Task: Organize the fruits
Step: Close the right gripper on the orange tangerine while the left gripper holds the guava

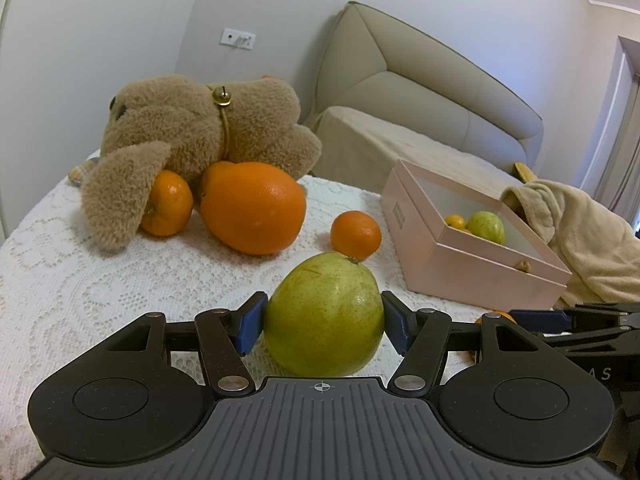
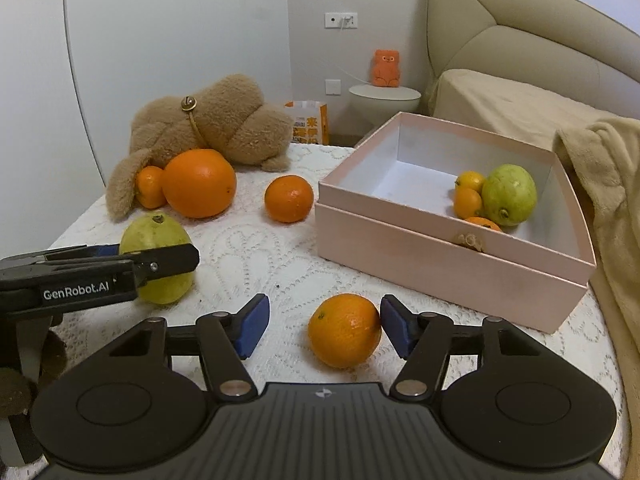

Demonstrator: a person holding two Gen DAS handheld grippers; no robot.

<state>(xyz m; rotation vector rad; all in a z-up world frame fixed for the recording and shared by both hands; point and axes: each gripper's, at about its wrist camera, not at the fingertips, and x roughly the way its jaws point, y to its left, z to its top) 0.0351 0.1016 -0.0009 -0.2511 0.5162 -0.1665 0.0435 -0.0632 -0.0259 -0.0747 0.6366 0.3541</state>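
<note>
My left gripper [image 1: 323, 326] is shut on a green pear [image 1: 324, 316], both blue pads pressed against its sides on the lace-covered table [image 1: 100, 280]. In the right wrist view that pear [image 2: 160, 236] shows at the left. My right gripper [image 2: 324, 327] is open around a small orange [image 2: 344, 330]. Its right pad is against the fruit and the left pad stands well off. A big orange [image 2: 199, 183] and two tangerines [image 2: 289, 198] lie further back. The pink box [image 2: 440, 264] holds another green fruit [image 2: 508, 194] and several small oranges [image 2: 468, 202].
A brown plush toy [image 2: 216, 120] lies at the back left, one ear over a tangerine [image 2: 150, 191]. A beige blanket [image 2: 608, 184] hangs next to the box on the right. A beige upholstered seat [image 1: 420, 92] stands behind the table.
</note>
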